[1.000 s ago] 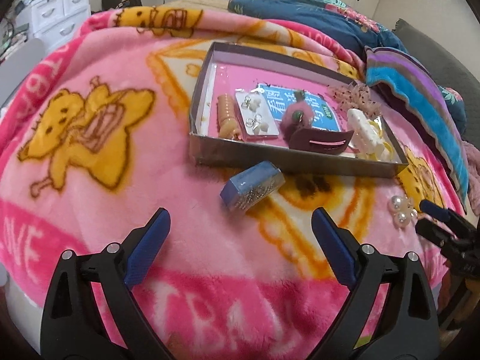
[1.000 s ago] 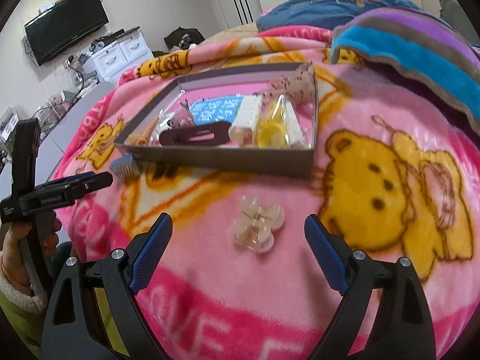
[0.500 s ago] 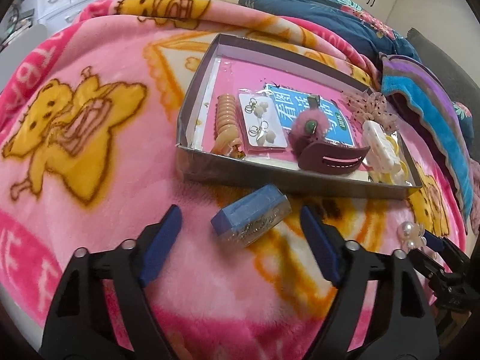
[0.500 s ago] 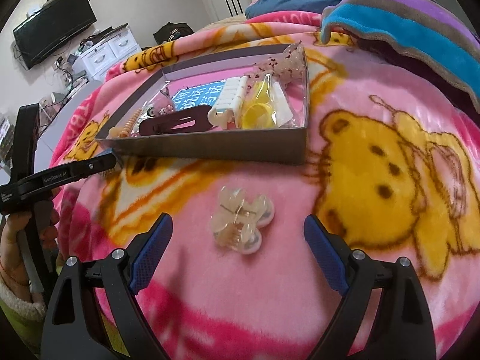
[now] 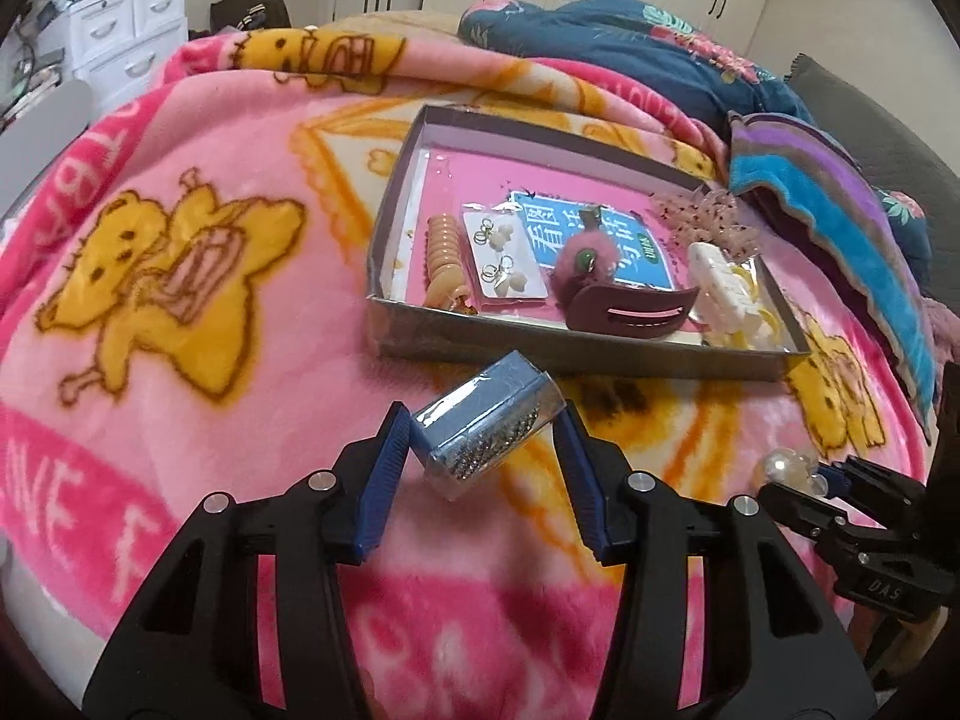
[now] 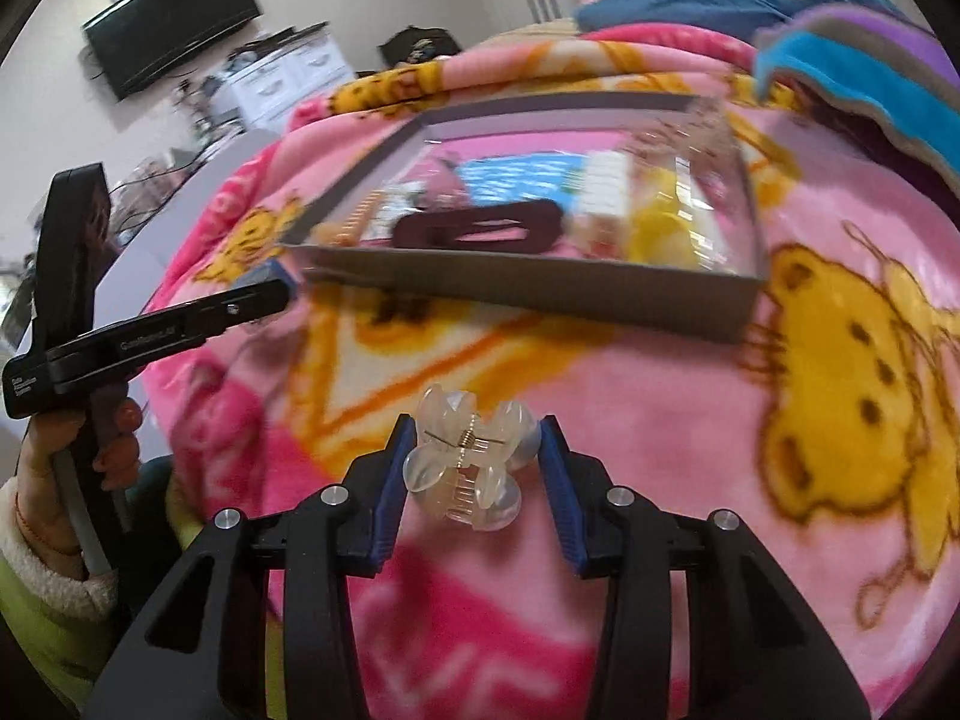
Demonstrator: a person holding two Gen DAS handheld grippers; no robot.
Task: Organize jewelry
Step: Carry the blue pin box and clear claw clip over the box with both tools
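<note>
A grey tray (image 5: 540,354) on the pink blanket holds several hair clips, an earring card and a blue card. My left gripper (image 5: 483,420) has its fingers closed against both ends of a small clear box with a blue insert and beads (image 5: 486,426), which looks lifted and tilted off the blanket. My right gripper (image 6: 477,441) is closed on a clear pearl-like claw clip (image 6: 468,468). That clip also shows in the left wrist view (image 5: 786,468), at the right gripper's tips. The tray (image 6: 540,294) lies just beyond the right gripper.
The pink bear blanket (image 5: 180,300) covers a bed. A striped blue and purple cushion (image 5: 840,228) lies right of the tray. White drawers (image 5: 126,30) stand at the far left. The left gripper (image 6: 258,300) shows at the left of the right wrist view.
Both grippers moved forward and closed: the left around the bead box, the right around the clear claw clip. Both were wide open before.
</note>
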